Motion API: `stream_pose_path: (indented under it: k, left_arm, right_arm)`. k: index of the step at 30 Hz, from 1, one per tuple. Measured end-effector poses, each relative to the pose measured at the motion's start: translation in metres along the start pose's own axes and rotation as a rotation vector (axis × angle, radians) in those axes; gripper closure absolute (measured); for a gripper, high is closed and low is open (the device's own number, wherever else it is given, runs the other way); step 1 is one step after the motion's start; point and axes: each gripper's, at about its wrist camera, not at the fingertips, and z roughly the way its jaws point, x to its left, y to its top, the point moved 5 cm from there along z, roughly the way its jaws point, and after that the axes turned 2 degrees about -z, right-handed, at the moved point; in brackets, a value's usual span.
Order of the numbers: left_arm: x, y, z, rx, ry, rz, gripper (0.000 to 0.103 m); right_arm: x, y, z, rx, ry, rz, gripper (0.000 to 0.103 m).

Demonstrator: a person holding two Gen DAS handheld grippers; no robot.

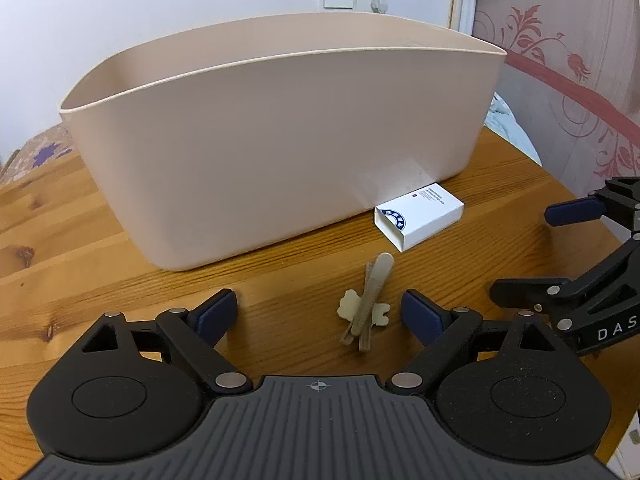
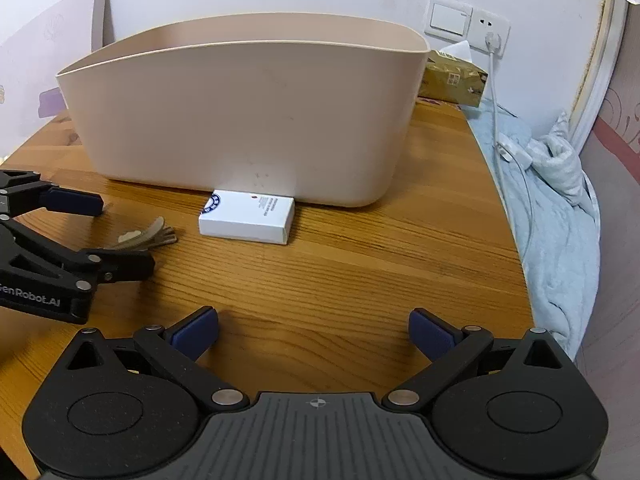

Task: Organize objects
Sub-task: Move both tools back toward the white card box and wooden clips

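Approach step, nothing gripped: the left gripper (image 1: 318,312) stands wide, straddling the small beige hair clip (image 1: 366,312) near the tall beige plastic bin (image 1: 280,140). The right gripper (image 2: 314,332), also wide and empty, faces the flat white cardboard box (image 2: 246,218) touching the bin's near wall. Next, I judge, 1 lowering and squeeze.

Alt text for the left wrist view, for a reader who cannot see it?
The open left hand-held gripper hovers over a small hair clip on a wooden table. Behind sit a white box and a large beige bin; the right hand-held gripper enters from the right.
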Motion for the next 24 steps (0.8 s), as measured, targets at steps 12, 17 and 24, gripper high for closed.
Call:
stream_pose_path:
  k: [12, 17, 24]
  left_arm:
    - [0.015, 0.004, 0.006, -0.048, 0.020, -0.013, 0.013]
    - [0.021, 0.005, 0.007, -0.069, 0.013, -0.007, 0.016]
    - [0.032, 0.005, 0.011, -0.091, 0.033, -0.024, 0.019]
  right_arm:
    - [0.007, 0.007, 0.011, -0.047, 0.021, 0.009, 0.000]
    - [0.012, 0.014, 0.016, -0.055, 0.020, 0.010, 0.000]
    - [0.018, 0.023, 0.023, -0.049, 0.022, 0.010, 0.000]
